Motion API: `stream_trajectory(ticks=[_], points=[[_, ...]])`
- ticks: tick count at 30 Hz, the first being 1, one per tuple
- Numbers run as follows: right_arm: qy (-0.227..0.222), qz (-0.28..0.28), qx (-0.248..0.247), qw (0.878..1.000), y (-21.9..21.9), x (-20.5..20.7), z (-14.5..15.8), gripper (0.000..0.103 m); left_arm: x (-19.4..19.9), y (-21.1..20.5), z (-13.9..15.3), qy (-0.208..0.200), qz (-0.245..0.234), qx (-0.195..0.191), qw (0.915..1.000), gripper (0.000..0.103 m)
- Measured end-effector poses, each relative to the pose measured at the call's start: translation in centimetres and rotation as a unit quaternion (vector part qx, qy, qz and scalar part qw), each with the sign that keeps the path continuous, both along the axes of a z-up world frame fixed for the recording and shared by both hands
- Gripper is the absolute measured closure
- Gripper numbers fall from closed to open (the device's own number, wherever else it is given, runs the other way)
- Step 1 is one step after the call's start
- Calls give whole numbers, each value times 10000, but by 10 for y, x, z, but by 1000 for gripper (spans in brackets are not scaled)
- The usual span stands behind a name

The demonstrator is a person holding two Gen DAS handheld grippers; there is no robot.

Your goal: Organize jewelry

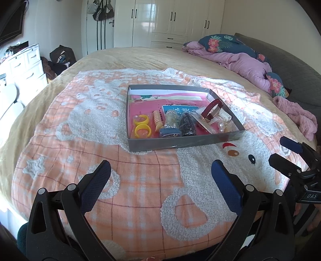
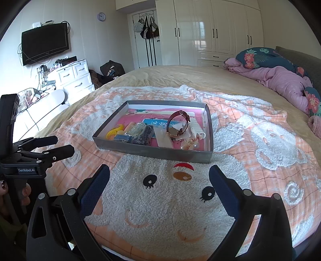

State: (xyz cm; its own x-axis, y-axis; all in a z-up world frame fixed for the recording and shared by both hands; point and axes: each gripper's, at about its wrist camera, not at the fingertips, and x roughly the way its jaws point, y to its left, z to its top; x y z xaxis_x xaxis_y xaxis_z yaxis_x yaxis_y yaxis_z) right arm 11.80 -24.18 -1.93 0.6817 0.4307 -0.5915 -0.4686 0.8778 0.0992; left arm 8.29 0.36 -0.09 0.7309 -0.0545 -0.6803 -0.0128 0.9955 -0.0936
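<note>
Bedroom with a big bed and a pink checked blanket (image 1: pixel 124 170) on it. On the blanket sits a grey tray (image 1: pixel 180 140) full of jewelry, with a red watch (image 2: pixel 178 125) standing up inside. Near the tray, the left gripper (image 1: pixel 160 180) and right gripper (image 2: pixel 159 180) both hang wide apart, holding nothing.

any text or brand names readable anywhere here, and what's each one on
"GenRobot.AI": label on the left gripper, seen from the right wrist view.
"DAS": partial lettering on the right gripper, cut off by the left wrist view's edge.
Large characters on the blue card in the gray tray: too blurred to read.
Wall clock numerals: too small to read.
</note>
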Motion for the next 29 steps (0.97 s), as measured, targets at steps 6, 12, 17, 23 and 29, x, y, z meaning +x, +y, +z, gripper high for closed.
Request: stream_trajectory(ticks=[6, 12, 17, 23, 29], points=[[37, 19, -31, 10000, 2, 2, -2, 4, 2, 3, -4, 99, 37, -2, 9999, 9], [105, 15, -48, 9999, 3, 6, -6, 4, 9, 10, -7, 206, 114, -88, 9997, 9], [167, -140, -76, 9997, -5, 21, -11, 4, 26, 40, -8, 227, 420, -290, 9984, 9], [386, -952, -228, 9944, -52, 83, -25, 4, 96, 128, -21, 705, 1667, 165, 9833, 9], [644, -2323, -852, 9668, -148, 194, -47, 4, 172, 228, -64, 1150, 2732, 530, 9536, 9]])
